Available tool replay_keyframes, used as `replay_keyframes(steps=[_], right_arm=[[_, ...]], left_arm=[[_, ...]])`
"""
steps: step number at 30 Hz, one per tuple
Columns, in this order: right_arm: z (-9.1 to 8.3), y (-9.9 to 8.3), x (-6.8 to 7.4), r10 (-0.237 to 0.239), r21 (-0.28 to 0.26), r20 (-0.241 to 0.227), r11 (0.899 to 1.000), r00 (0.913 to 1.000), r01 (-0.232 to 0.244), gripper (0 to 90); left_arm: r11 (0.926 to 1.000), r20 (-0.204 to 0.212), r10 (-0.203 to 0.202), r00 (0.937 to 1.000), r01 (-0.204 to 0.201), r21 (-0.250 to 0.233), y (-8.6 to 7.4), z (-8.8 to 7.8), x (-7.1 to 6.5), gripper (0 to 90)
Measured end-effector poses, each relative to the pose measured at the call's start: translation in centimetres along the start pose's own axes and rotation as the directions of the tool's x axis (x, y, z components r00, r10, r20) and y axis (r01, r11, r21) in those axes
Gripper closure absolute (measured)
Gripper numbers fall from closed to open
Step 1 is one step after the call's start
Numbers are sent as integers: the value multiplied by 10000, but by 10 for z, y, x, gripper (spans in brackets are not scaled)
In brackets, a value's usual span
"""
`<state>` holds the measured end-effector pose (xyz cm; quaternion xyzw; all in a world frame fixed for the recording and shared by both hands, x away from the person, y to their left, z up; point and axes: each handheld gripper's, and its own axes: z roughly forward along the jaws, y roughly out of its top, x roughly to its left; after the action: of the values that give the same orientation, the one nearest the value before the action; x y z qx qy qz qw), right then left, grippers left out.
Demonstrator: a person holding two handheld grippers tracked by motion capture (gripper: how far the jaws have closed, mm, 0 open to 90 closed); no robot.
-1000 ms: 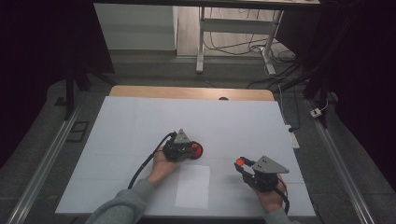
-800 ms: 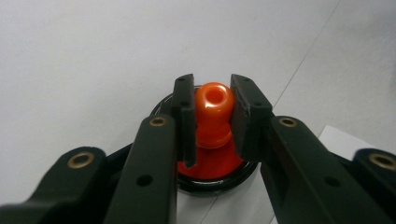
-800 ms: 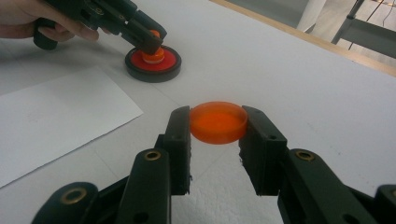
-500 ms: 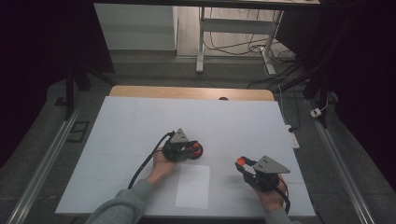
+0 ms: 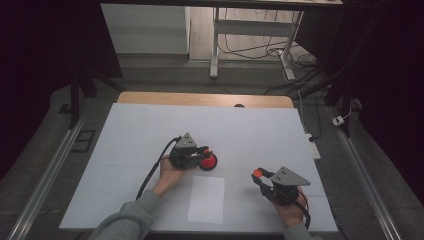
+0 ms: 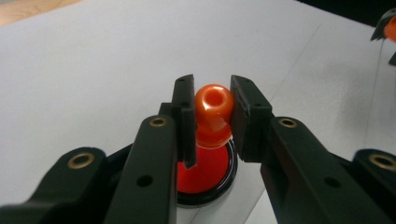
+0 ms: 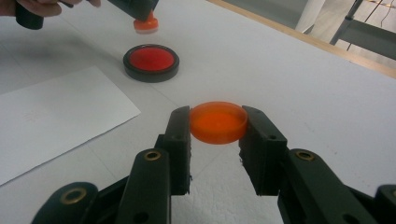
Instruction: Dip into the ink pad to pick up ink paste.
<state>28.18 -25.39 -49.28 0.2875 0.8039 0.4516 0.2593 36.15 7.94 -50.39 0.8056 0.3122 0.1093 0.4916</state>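
My left gripper (image 5: 201, 151) is shut on an orange stamp (image 6: 214, 105), its pads pinching the round knob. The stamp hangs base down just above a round red ink pad (image 5: 208, 161) in a black case on the white table top. In the right gripper view the stamp (image 7: 146, 23) hovers a little beyond the ink pad (image 7: 151, 62). My right gripper (image 5: 258, 173), at the front right, is shut on a flat orange round lid (image 7: 218, 122) held level above the table. A hand holds each gripper.
A white sheet of paper (image 5: 206, 198) lies flat near the front edge between the two hands. The white table top (image 5: 250, 125) ends in a wooden strip at the back. Metal rails run along both sides.
My left gripper has shifted slightly to the left with the stamp, so more of the ink pad shows. The right gripper with the lid has stayed still.
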Motion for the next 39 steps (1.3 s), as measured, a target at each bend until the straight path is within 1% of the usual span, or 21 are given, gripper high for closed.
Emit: replay_keyframes(steps=[8,18,29,39], right_arm=[[1,0,0,-15,7,-12,10000,10000,15,641],[1,0,0,-25,15,7,10000,10000,25,641],[1,0,0,-11,21,16,10000,10000,11,641],[1,0,0,-27,24,5,10000,10000,27,641]], left_arm=[[10000,147,-27,9999,29,-84,5,-10,2,726],[10000,478,50,9988,-46,-75,9,-19,-2,726],[9997,897,198,9958,-186,-142,14,-31,-9,726],[9995,1026,306,9943,-300,-80,15,-33,-13,726]])
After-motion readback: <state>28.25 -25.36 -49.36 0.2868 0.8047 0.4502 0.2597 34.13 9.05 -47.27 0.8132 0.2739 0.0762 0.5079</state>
